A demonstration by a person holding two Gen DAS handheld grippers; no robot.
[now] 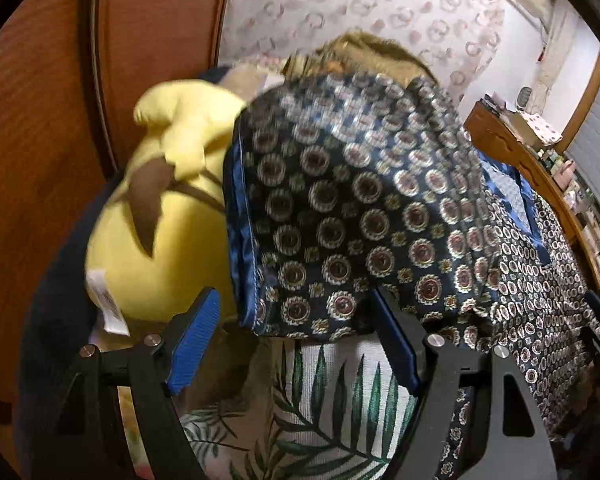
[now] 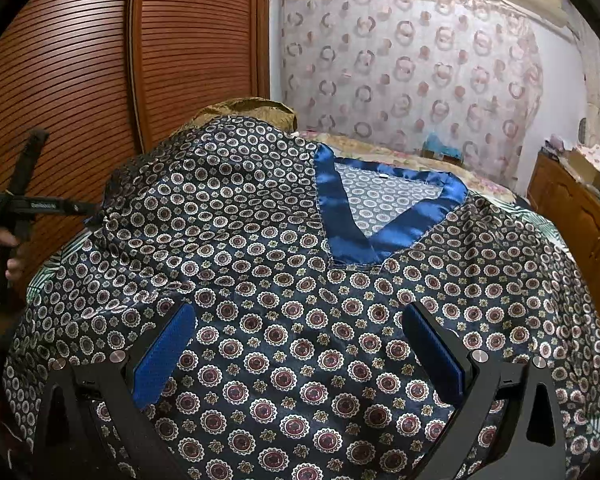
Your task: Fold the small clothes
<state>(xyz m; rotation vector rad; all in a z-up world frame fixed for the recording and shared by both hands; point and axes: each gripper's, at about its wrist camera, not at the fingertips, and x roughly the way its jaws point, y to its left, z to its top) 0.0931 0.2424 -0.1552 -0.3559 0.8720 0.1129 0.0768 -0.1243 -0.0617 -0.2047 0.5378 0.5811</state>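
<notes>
Left gripper (image 1: 295, 340) jaws wide apart, gripping nothing; the shirt's (image 1: 360, 208) blue-trimmed sleeve edge hangs just ahead of the blue pads (image 1: 193, 344), over a leaf-print cover (image 1: 332, 400), with a yellow plush (image 1: 171, 208) beside it. Right gripper (image 2: 295, 352) also spread wide, hovering over the shirt front with cloth below the jaws, not pinched. Shirt lies spread on the bed, V-neck (image 2: 380, 216) up.
</notes>
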